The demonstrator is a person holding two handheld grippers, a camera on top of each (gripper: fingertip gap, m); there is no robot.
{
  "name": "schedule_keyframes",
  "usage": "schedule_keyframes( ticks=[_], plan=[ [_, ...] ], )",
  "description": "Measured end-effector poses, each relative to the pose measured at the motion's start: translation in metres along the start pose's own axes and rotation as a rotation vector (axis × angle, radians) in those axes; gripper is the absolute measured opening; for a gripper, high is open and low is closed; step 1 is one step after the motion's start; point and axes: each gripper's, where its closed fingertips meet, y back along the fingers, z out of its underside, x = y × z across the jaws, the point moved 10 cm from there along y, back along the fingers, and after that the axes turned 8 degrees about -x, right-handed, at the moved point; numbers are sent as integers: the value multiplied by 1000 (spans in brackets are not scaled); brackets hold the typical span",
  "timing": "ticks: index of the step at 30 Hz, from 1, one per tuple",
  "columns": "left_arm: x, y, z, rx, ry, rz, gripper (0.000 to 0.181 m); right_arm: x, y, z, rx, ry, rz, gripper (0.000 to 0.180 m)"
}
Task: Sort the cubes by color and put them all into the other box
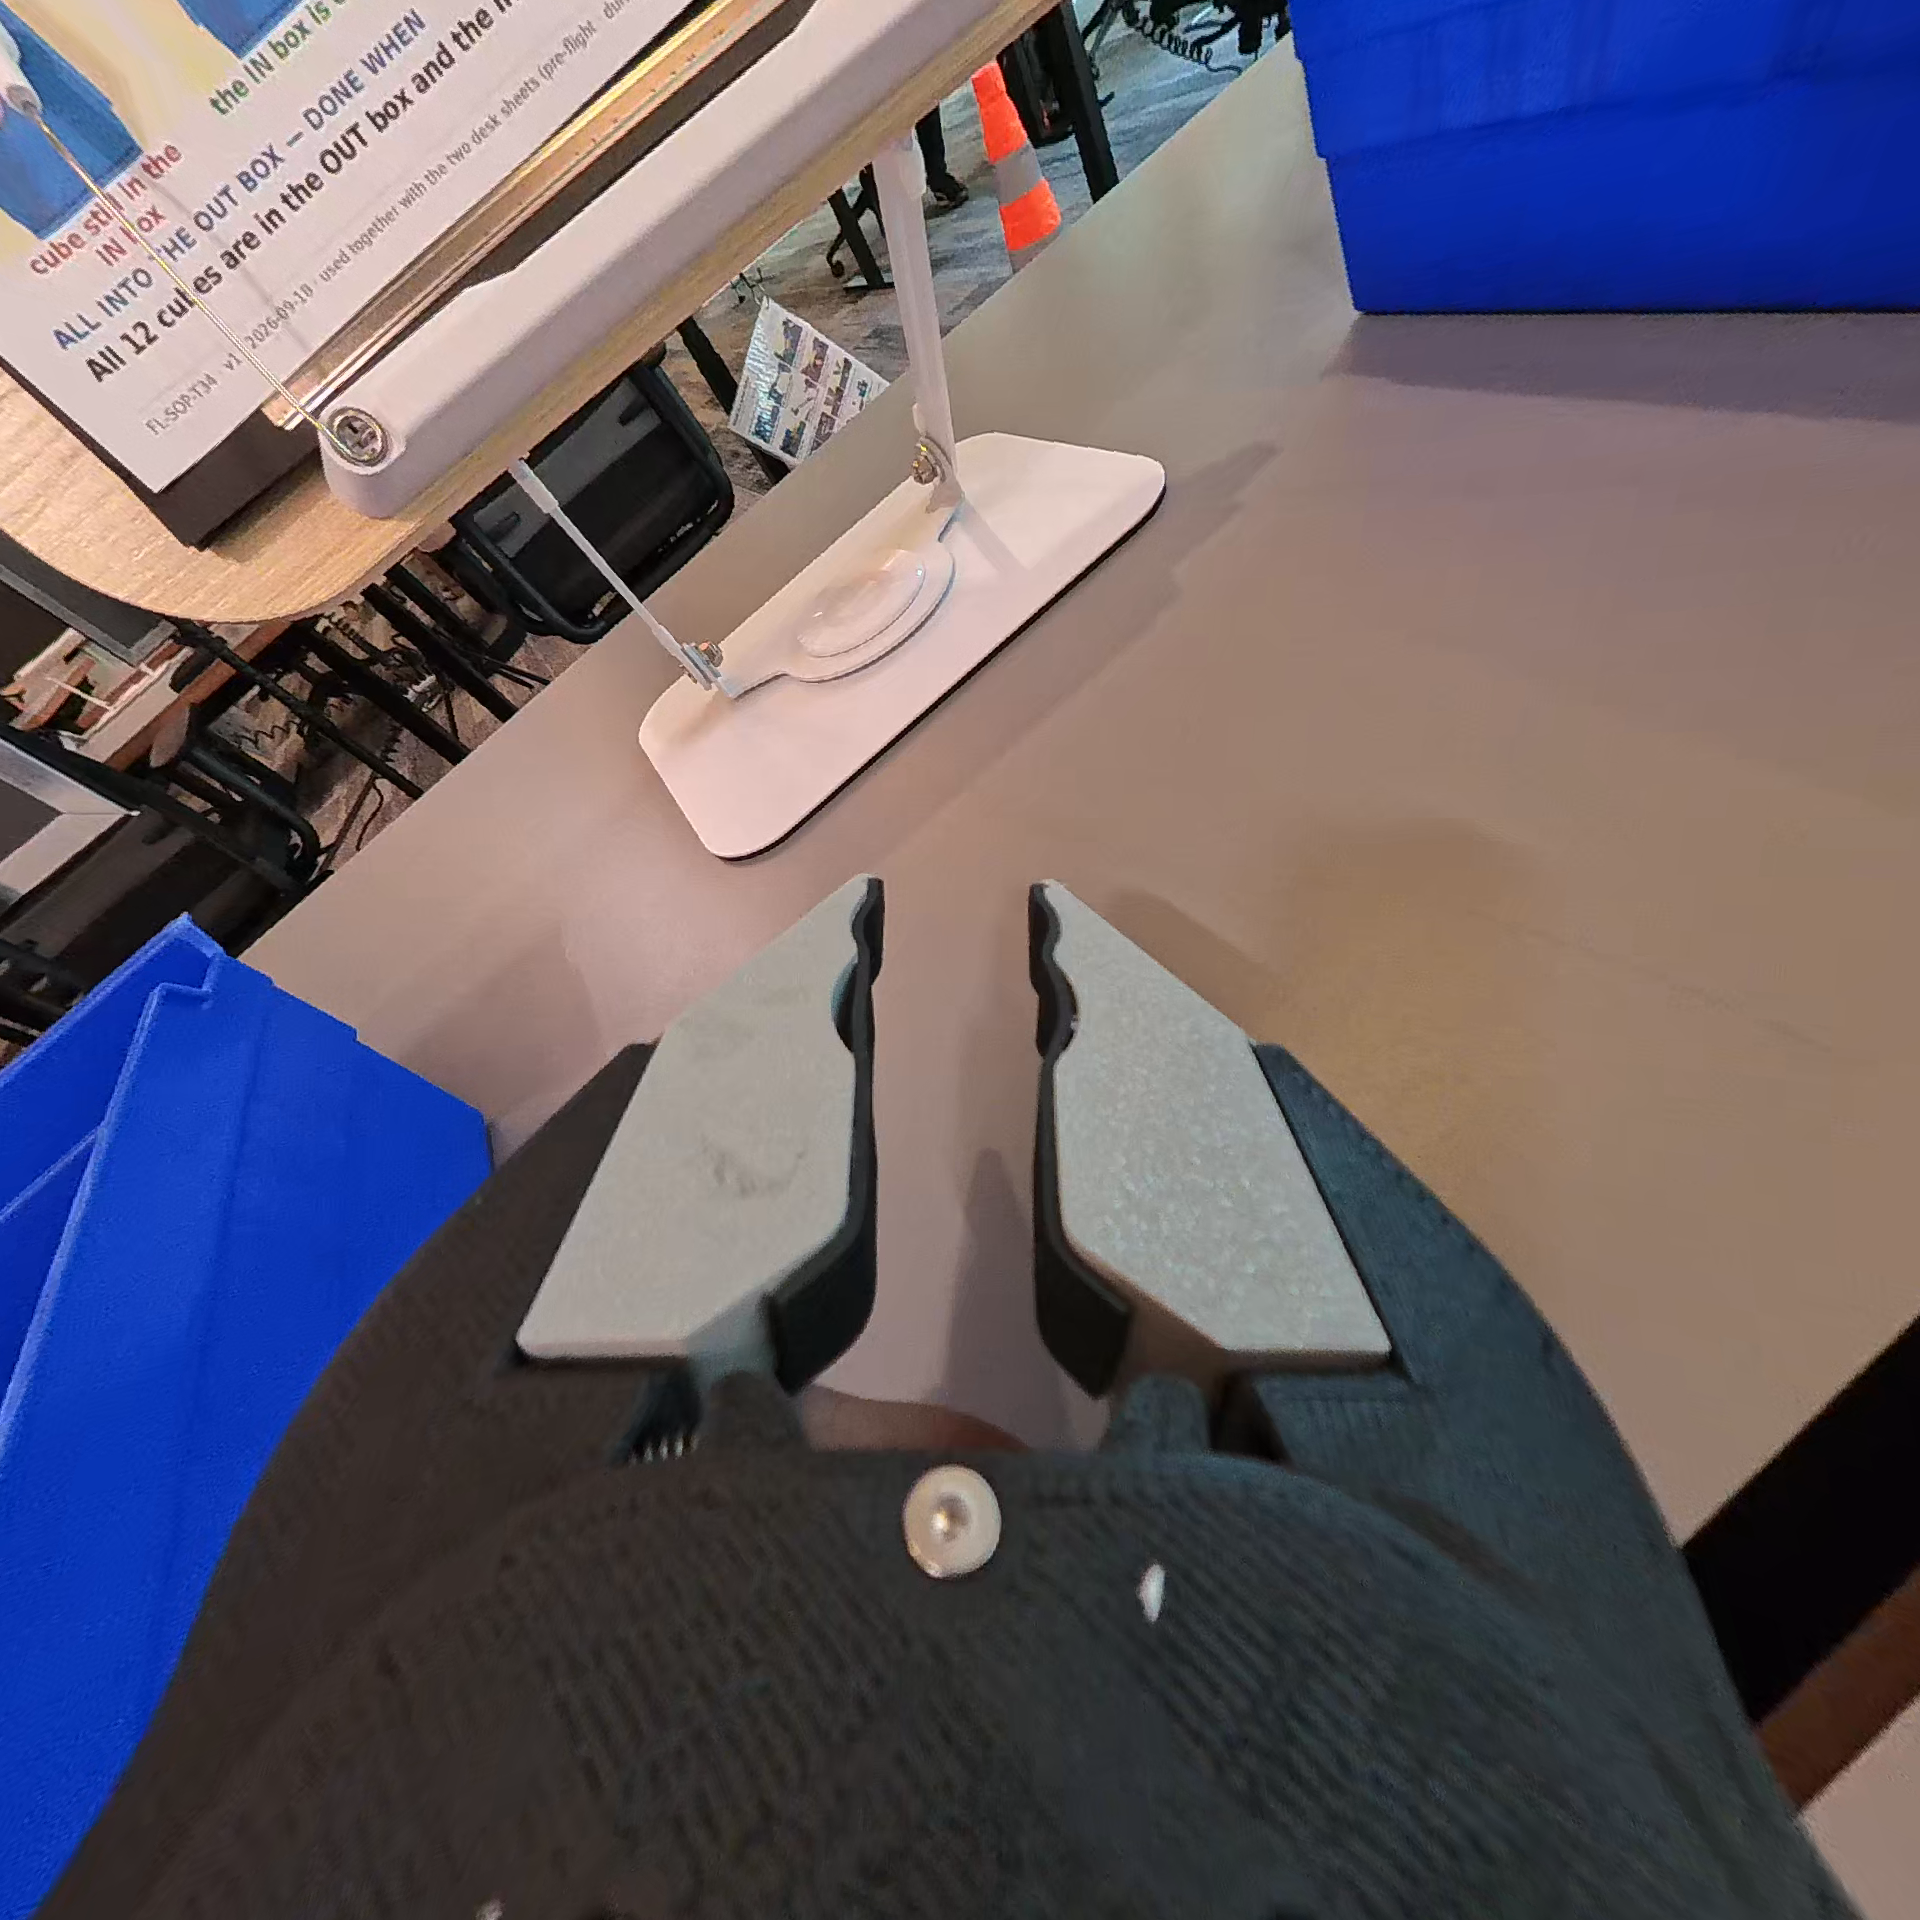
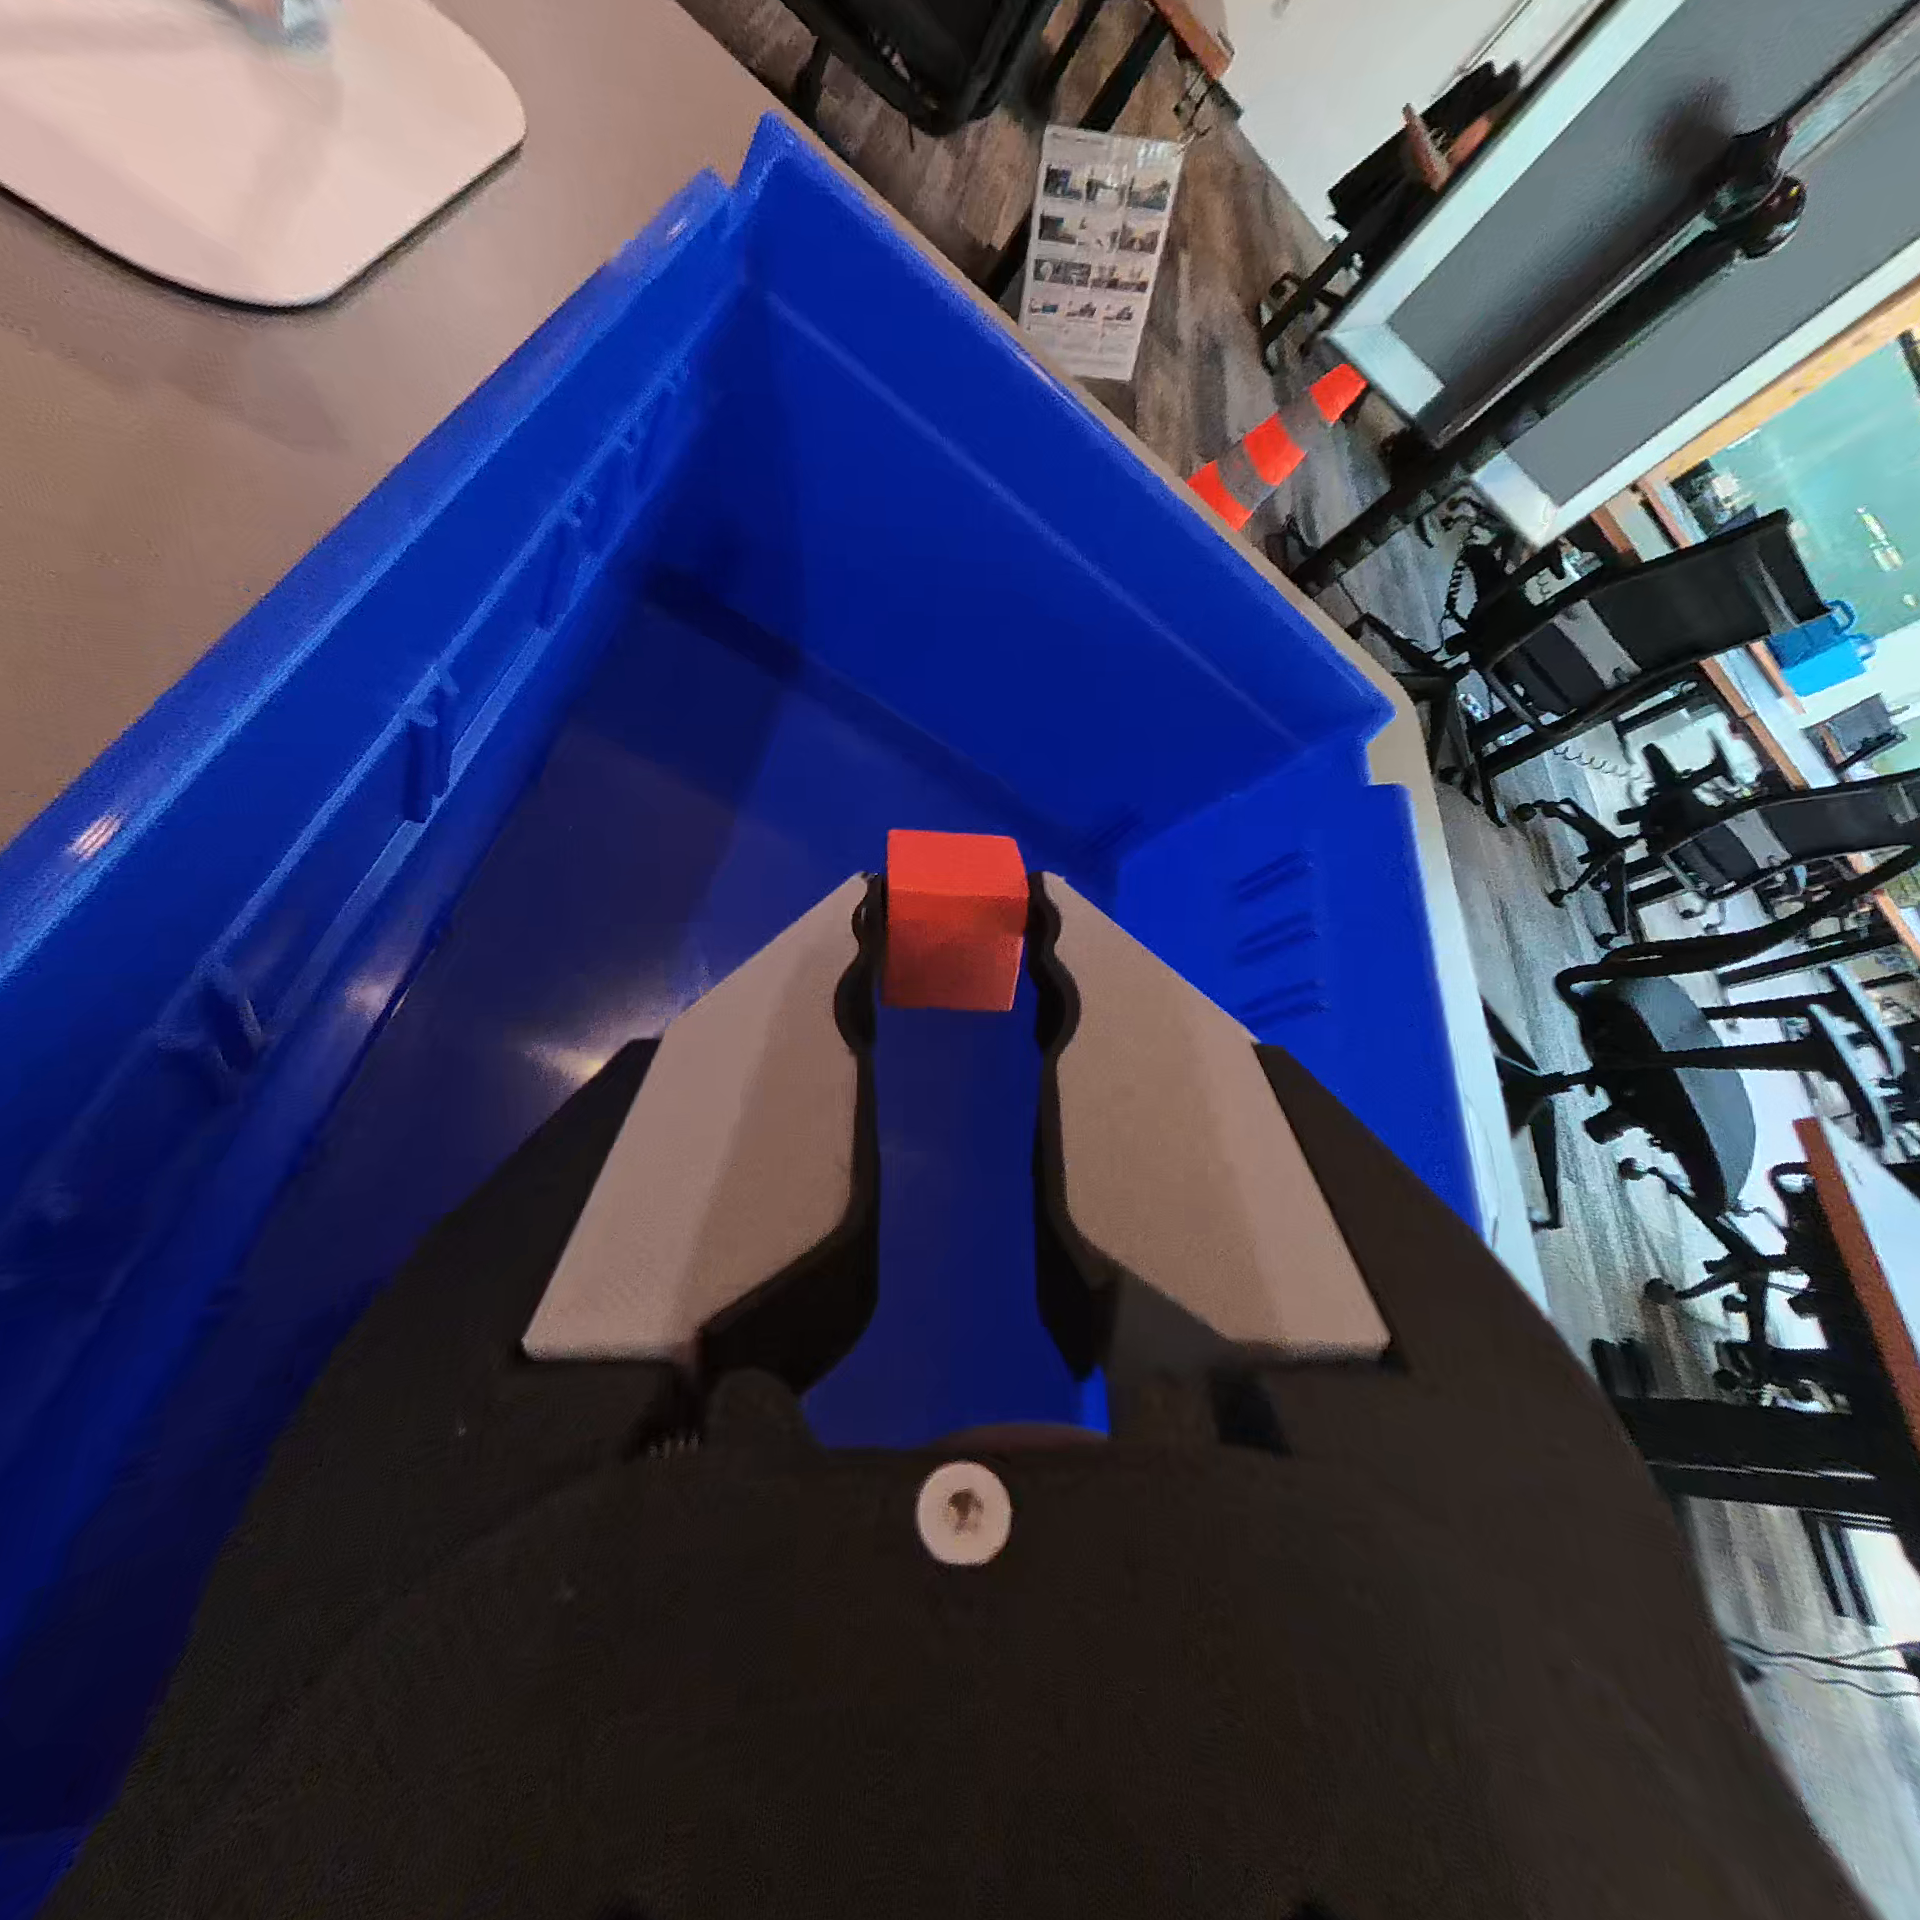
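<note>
Red cube [image 2: 952, 920] sits pinched between the right gripper's [image 2: 954, 896] fingertips, hanging over the blue box [image 2: 1039, 582] interior. Left gripper [image 1: 956, 914] hovers above the tan table [image 1: 1455, 727], jaws parted and empty, another blue box [image 1: 208, 1195] beside it.

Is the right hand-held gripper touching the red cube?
Touching. The right wrist view shows the right hand-held gripper with both fingertips pressed against opposite sides of the red cube, over the blue box.
</note>
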Motion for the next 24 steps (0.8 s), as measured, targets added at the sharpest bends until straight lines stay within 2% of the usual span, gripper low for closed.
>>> schedule_keyframes(
  ticks=[1, 7, 13, 19, 24],
  plan=[
    [0, 0, 0, -1, -1, 0, 25, -1, 0, -1, 9, 9, 13, 24],
    [0, 0, 0, -4, -3, 1, 25, 7, 10, -3, 92, -54, 47, 24],
    [0, 0, 0, -1, 3, -1, 25, 9, 13, -4, 102, -45, 86, 24],
    [-1, 0, 0, 0, 12, 1, 25, 20, 29, 4, 18, -59, 47, 24],
    [0, 0, -1, 5, 18, 18, 25, 36, 36, 10, -66, 8, 84, 25]
  ],
)
